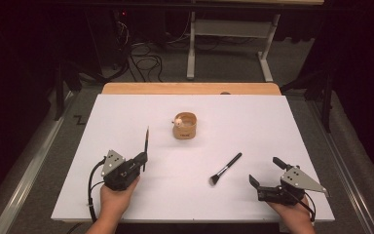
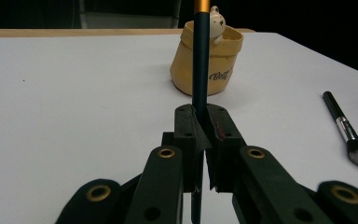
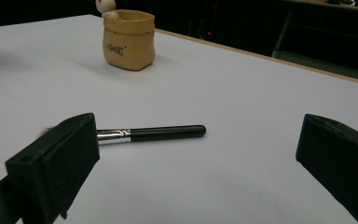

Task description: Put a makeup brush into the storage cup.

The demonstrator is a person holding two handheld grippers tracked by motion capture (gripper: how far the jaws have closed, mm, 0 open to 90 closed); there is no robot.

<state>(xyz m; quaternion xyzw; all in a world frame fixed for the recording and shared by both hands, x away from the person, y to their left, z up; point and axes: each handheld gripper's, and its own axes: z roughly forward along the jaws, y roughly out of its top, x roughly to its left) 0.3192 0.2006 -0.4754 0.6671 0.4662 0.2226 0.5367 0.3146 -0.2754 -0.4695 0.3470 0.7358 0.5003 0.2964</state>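
Black jaws of the left gripper (image 1: pixel 143 157) are clamped tight on a slim dark-handled brush with a gold band (image 2: pixel 200 56), held upright above the white table (image 1: pixel 126 112). Its place is judged to be the small tan pouch-shaped holder with a bear figure (image 1: pixel 185 126), well ahead. The handle should be kept vertical, centred over the opening, and released only once inside. The right gripper (image 1: pixel 267 174) is held wide open and empty, near a black makeup brush with a silver ferrule (image 1: pixel 225 168).
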